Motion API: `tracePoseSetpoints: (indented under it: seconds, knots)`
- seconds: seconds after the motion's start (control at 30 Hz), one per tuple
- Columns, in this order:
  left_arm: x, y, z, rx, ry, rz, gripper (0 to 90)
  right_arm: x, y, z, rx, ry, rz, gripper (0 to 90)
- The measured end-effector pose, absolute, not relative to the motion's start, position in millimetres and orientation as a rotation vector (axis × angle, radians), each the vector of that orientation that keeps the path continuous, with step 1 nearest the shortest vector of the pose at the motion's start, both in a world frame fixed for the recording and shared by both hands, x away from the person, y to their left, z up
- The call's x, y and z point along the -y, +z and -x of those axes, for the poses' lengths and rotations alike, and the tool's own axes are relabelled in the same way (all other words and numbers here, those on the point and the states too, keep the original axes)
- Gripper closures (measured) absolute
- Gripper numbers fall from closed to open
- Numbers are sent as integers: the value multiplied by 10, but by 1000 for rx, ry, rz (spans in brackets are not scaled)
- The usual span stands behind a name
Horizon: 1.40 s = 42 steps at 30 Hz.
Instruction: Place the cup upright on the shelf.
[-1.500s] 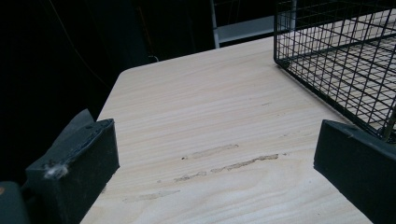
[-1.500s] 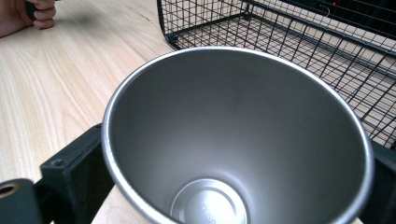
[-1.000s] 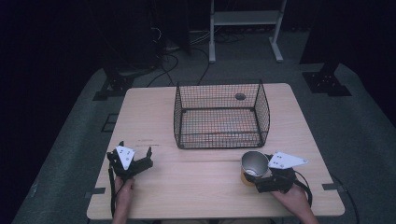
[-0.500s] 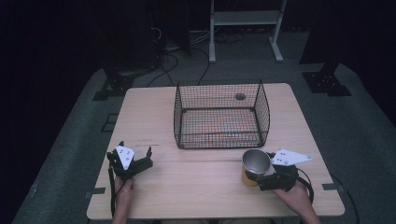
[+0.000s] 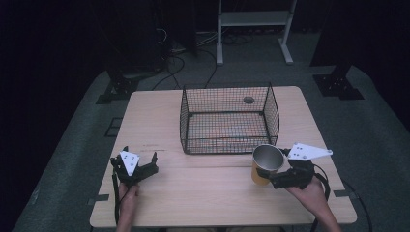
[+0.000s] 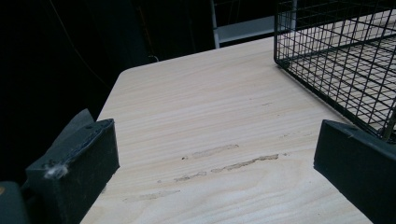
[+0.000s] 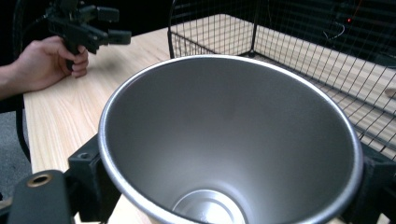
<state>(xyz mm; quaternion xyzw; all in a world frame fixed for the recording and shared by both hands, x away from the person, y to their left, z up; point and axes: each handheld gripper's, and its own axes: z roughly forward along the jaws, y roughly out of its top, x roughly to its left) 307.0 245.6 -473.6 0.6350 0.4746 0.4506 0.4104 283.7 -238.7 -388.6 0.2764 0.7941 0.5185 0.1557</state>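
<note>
Right gripper (image 5: 276, 178) clamped on a metal cup (image 5: 264, 163), one black jaw on each side of the cup's wall; cup upright, orange outside, bare steel inside, mouth open to the camera in the right gripper view (image 7: 229, 140). Cup sits low over the table (image 5: 203, 193) near the right front edge, just in front of the wire basket (image 5: 227, 118), close to its near right corner but not touching it. Cannot tell from the high view whether the cup's base rests on the wood or hangs just clear. Left gripper (image 5: 137, 168) at the left front of the table, well apart from the cup, jaws spread wide with bare wood between them; nothing held. Left hand (image 7: 46, 63) wraps its handle. Basket stands mid-table, open at the top.
</note>
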Motion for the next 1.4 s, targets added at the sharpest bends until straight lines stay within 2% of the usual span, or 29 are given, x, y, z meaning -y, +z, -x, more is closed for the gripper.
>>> tracePoseSetpoints:
  seconds: [0.57,1.4]
  knots:
    - [-2453,-4736,-3070,-1195,1135,-1599,0,2363,-3408,-3068,-2276,1505,-783,123]
    - [-2459,-4734,-3070,-1197,1133,-1599,0,2253,-3140,-3410,-2299,1535,-794,123]
